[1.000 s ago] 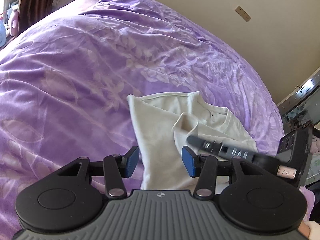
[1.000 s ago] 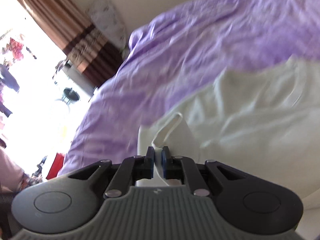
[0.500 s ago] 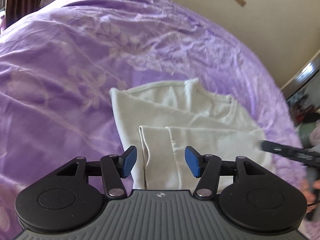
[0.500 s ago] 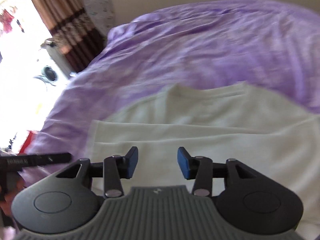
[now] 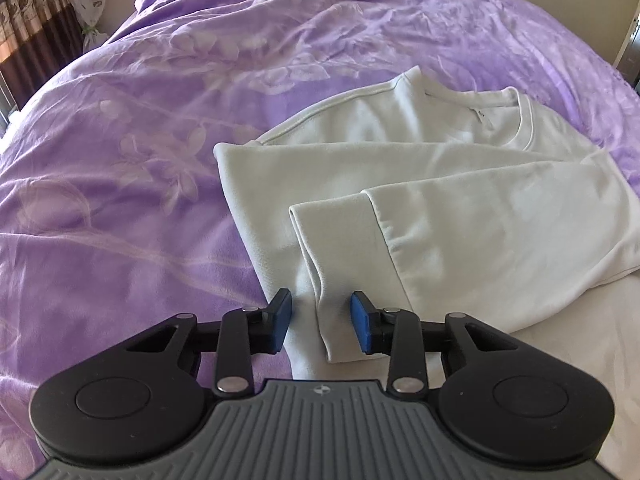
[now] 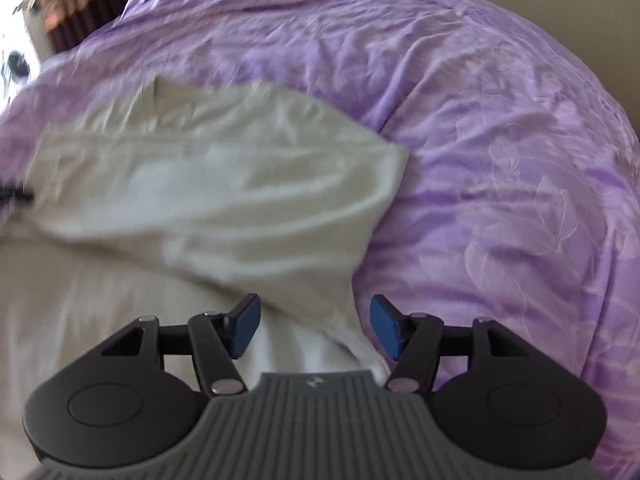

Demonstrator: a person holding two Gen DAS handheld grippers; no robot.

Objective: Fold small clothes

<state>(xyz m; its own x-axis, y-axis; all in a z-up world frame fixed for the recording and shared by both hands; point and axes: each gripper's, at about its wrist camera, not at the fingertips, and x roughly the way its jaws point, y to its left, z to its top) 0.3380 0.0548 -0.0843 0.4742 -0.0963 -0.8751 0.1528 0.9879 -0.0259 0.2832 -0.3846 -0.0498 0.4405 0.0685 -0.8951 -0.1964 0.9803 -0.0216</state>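
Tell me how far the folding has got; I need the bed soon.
Done: the cream long-sleeved sweatshirt lies on the purple bedspread, one ribbed-cuff sleeve folded across its body. In hand: nothing; left gripper and right gripper are open. Left: the body folds.

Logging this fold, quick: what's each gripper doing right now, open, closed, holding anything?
Left gripper: open, empty, over the white sweatshirt.
Right gripper: open, empty, over the same sweatshirt.

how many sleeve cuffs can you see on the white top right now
1. A sleeve cuff lies folded across the white top, ending between the left tool's open fingers. The other sleeve's cuff may be hidden.
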